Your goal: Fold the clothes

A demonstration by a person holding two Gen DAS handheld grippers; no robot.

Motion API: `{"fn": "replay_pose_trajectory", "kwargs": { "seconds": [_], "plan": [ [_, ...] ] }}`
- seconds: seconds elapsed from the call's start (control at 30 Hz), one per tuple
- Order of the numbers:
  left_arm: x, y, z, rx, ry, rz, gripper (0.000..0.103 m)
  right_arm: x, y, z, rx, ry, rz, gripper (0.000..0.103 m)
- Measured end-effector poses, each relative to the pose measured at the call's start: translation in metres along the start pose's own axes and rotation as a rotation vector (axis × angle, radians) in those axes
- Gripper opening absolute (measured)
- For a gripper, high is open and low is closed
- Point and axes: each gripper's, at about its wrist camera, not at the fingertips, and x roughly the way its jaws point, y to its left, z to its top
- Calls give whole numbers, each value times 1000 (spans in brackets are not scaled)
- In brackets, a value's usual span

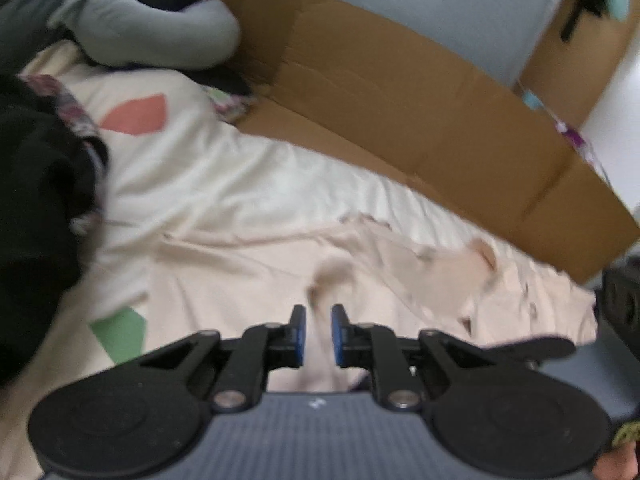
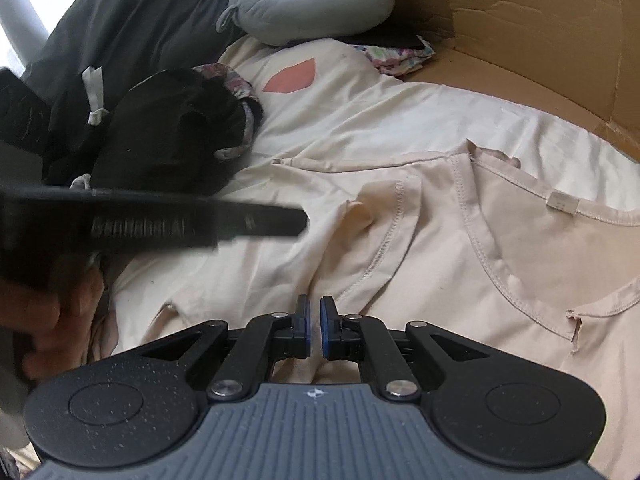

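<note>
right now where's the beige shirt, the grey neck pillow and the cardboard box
beige shirt (image 2: 500, 264), right wrist view, chest below the neckline
grey neck pillow (image 2: 320, 12), right wrist view, its curved body
cardboard box (image 1: 400, 100), left wrist view, its side wall

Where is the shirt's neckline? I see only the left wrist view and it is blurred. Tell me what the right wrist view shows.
Observer: The beige shirt lies with its neckline curving at the right of the right wrist view. A small label is sewn at its far edge.
Operator: Report the right gripper's jaws.
Observer: The right gripper has its jaws all but closed over a raised fold of the shirt. I cannot tell whether it pinches the fabric.
Operator: Check the dark pile on the left.
Observer: A white tie hangs on the dark grey garment behind the black garment.
</note>
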Motion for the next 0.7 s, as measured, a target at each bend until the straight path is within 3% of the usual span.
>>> {"fn": "replay_pose_trajectory", "kwargs": {
  "seconds": [0.1,0.23,0.33,0.7],
  "plan": [
    [10,-5,-8,65,43,33,30,3,-3,-7,-4,-1,1,4],
    [22,-7,-17,132,96,82,26,6,-5,-15,-20,0,1,4],
    [23,2,-19,117,105,93,6,5,-7,-15,-12,-12,1,4],
    [2,17,-17,4,49,68,2,5,-8,2,57,-57,45,4]
  ]
}}
